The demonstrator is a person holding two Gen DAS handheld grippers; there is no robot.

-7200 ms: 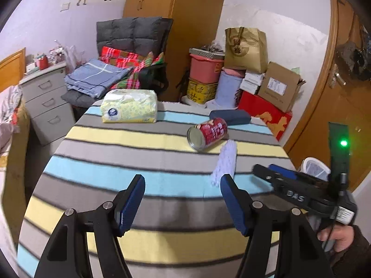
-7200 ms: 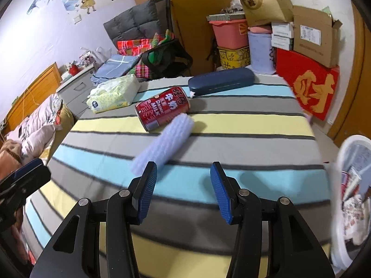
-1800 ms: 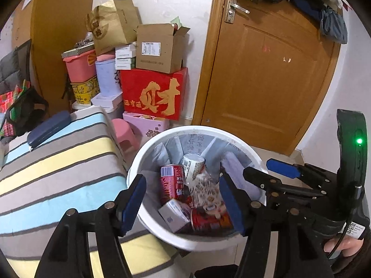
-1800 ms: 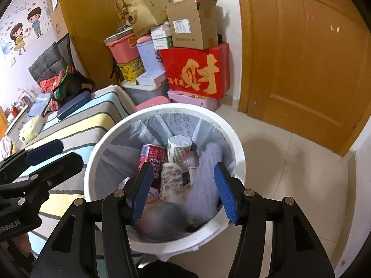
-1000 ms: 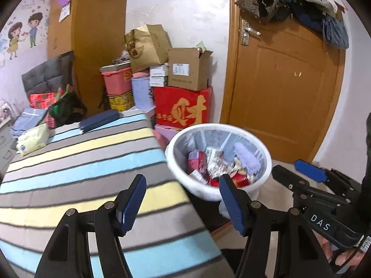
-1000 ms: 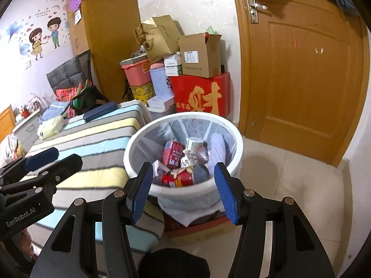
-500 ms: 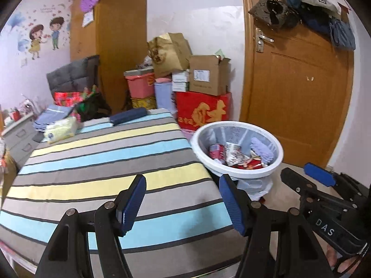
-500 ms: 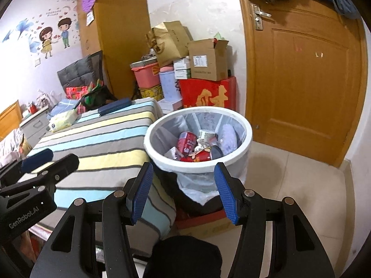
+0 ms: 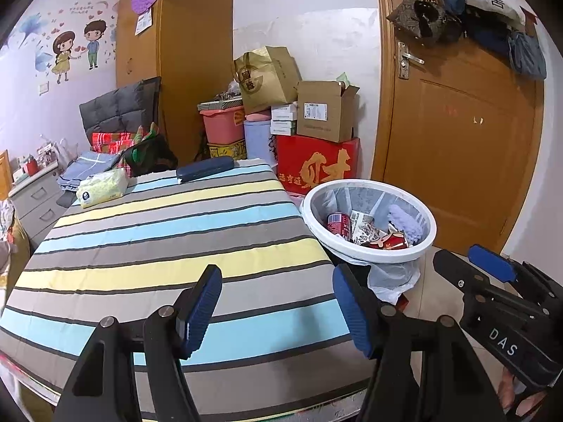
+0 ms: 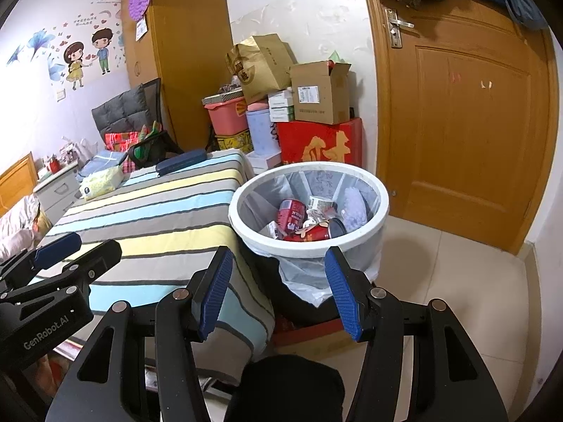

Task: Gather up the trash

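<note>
Both grippers, left (image 9: 278,302) and right (image 10: 278,292), spread and empty; bin (image 10: 381,211) loaded, table (image 9: 158,239) shows no trash; collection judged complete, no further pick required.

The left gripper (image 9: 276,302) is black with two blue ribbed pads (image 9: 198,304) and round silver screws. White letters on its side say GenRobot.AI. The right gripper (image 10: 278,292) looks the same, black with blue pads, and its side says DAS.

A white round bin (image 10: 246,227) lined with a pale bag stands upright just beside the striped bench (image 10: 147,218), holding red cans (image 10: 291,215), crumpled wrappers (image 10: 318,207) and a lilac knitted roll (image 10: 353,208).
</note>
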